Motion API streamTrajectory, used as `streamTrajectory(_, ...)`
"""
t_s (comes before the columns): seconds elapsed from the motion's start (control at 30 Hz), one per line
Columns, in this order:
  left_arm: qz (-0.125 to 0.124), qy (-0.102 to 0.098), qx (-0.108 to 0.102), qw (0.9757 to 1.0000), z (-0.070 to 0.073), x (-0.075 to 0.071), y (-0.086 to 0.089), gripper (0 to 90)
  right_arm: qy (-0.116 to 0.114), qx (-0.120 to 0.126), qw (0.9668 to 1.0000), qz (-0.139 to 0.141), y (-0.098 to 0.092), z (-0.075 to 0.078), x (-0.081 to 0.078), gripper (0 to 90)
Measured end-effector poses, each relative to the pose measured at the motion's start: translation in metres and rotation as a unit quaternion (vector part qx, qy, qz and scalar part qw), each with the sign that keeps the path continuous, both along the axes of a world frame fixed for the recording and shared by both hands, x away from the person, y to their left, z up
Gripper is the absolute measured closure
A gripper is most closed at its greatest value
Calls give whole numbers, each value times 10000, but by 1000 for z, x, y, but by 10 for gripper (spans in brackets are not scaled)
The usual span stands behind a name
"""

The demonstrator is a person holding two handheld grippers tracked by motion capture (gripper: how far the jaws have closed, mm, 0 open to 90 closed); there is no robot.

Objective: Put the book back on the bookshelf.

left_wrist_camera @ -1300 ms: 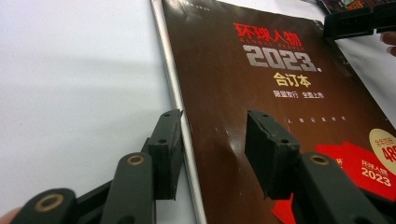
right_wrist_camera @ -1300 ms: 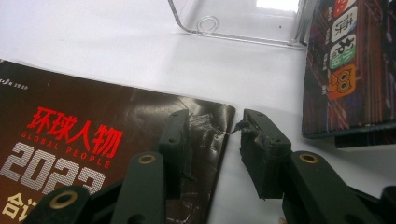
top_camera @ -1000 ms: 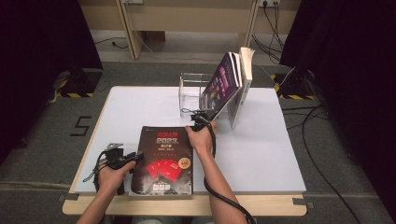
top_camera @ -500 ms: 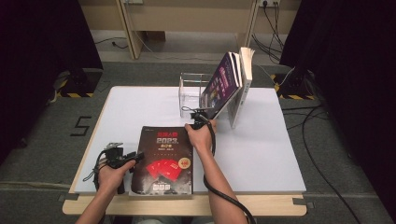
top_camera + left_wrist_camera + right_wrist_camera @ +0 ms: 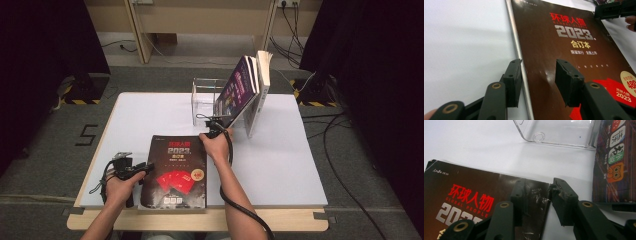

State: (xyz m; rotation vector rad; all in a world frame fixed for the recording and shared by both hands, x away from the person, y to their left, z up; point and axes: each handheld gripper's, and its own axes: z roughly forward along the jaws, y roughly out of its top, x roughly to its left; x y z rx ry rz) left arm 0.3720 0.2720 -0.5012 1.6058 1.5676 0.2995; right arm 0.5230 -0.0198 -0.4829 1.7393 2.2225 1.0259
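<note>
High view: the dark book (image 5: 174, 170) lies flat at six o'clock on the white worktop (image 5: 280, 160), its bottom edge at the near rim. The left claw (image 5: 142, 167) sits at the book's nine o'clock side; in the left gripper view its jaws stand partly apart and straddle the spine edge, one jaw over the worktop, the other over the cover, neither pressing. The right claw (image 5: 216, 125) is at the book's one o'clock corner; its jaws have just been closing, with the corner of the cover between them and a gap left. At twelve o'clock, leaning books (image 5: 245, 90) rest against a clear stand (image 5: 204, 97).
</note>
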Motion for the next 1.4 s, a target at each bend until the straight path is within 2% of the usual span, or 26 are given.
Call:
streamTrajectory(0.13,9,9,36,10000,0,0,0,577,41,-69,10000,7,1,1,1,674)
streamTrajectory(0.3,-10,9,73,10000,0,0,0,591,-40,-181,9998,50,2,0,1,679)
streamTrajectory(0.47,0,28,114,9999,1,1,-1,589,-52,-132,9999,8,1,-1,0,697)
streamTrajectory(0.57,-6,33,148,9999,1,1,-2,591,-7,-150,9999,-68,2,0,-1,725)
streamTrajectory(0.7,-8,41,181,9998,2,1,-2,593,-57,-183,9998,-21,0,-1,0,766)
streamTrajectory(0.77,-8,40,206,9998,2,1,-3,592,2,-137,9999,-91,0,0,-1,794)
streamTrajectory(0.9,-4,53,191,9998,2,1,-2,596,-68,-107,9999,-64,-3,-1,-1,813)
streamTrajectory(1.0,-1,49,128,9999,2,1,-1,598,28,40,9999,-107,-5,-1,1,801)
streamTrajectory(1.1,-13,25,91,10000,1,1,0,601,112,176,9998,-50,-6,-1,3,696)
streamTrajectory(1.27,-10,13,63,10000,0,0,0,593,-41,11,9999,114,-1,0,3,632)
streamTrajectory(1.3,-10,11,66,10000,0,0,0,592,-105,48,9999,121,0,-1,4,615)
streamTrajectory(1.4,-15,9,75,10000,0,0,0,586,-155,-4,9998,136,0,-2,7,638)
